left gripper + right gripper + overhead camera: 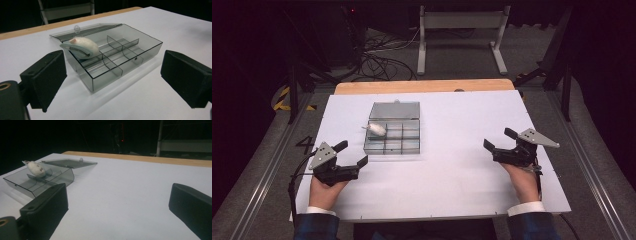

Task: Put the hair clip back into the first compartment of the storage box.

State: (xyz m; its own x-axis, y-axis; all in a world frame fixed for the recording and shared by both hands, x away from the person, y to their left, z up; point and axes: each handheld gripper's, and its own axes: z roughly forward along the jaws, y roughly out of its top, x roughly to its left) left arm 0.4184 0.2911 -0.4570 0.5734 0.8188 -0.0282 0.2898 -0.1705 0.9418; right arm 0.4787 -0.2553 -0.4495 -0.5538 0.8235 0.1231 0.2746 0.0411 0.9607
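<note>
One clear divided box point(393, 134) sits lid-open mid-bench point(452, 175), one white mouse-shaped object point(376, 129) resting in its far left compartment. Two tongs flank it, well apart; left tongs point(351, 154) gape wide; right tongs point(499, 138) likewise.

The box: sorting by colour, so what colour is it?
Clear smoky grey box, best in the left gripper view.

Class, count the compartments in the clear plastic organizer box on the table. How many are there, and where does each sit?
6, in the box: two rows of three. Far row: left, under the white object; middle; right. Near row: left, middle, right. The object may hide a divider.
</note>
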